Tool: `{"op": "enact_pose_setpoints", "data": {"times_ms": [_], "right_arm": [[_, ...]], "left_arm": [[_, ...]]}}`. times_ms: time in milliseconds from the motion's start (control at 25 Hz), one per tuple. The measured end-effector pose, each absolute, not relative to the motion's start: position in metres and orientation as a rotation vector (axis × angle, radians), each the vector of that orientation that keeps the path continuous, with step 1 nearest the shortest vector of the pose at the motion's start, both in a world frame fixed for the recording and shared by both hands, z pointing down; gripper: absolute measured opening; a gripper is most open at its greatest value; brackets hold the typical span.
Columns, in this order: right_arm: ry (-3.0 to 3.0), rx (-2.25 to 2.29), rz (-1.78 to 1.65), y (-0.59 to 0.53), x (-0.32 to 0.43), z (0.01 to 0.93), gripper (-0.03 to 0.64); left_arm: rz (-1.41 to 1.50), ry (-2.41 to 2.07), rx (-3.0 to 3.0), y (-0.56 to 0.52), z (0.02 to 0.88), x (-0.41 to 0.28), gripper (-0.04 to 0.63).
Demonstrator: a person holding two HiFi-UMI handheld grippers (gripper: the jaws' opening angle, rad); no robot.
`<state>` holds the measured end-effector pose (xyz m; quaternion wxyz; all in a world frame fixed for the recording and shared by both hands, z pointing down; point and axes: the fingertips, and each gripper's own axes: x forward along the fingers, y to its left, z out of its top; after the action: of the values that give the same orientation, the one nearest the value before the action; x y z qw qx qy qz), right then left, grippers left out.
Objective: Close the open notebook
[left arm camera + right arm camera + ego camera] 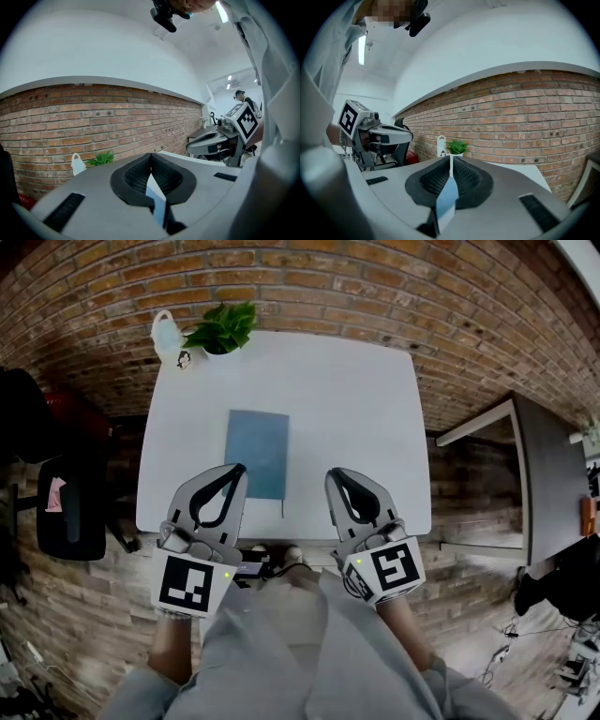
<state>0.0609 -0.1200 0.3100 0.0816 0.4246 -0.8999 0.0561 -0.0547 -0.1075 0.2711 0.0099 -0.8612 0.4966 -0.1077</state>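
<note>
The blue notebook (257,452) lay shut and flat on the white table (356,409), its cover up, a little left of the table's middle and nearer the person's edge than the far one. Both tongs were held over the near edge of the table, well apart from each other, with the notebook between their lines and ahead of them. Neither touched it. The left gripper (238,470) had its jaws drawn together, tips meeting, with nothing between them. The right gripper (334,474) was the same: tips pressed together and empty. Each pointed across the table toward the brick wall (281,277). At the far left corner of the table stood a small green plant (225,327) in a white pot, and just beside it, to the left, a white bottle (167,336). A dark chair (70,507) stood off the left side of the table.
</note>
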Motion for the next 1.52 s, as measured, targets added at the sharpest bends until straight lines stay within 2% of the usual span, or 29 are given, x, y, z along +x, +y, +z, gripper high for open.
{"op": "enact_pose_setpoints", "data": {"times_ms": [1520], "right_arm": [[-2.661, 1.216, 0.155, -0.12, 0.053, 0.322, 0.048]], "left_arm": [[-0.363, 1.55, -2.701, -0.11, 0.282, -0.055, 0.018]]}}
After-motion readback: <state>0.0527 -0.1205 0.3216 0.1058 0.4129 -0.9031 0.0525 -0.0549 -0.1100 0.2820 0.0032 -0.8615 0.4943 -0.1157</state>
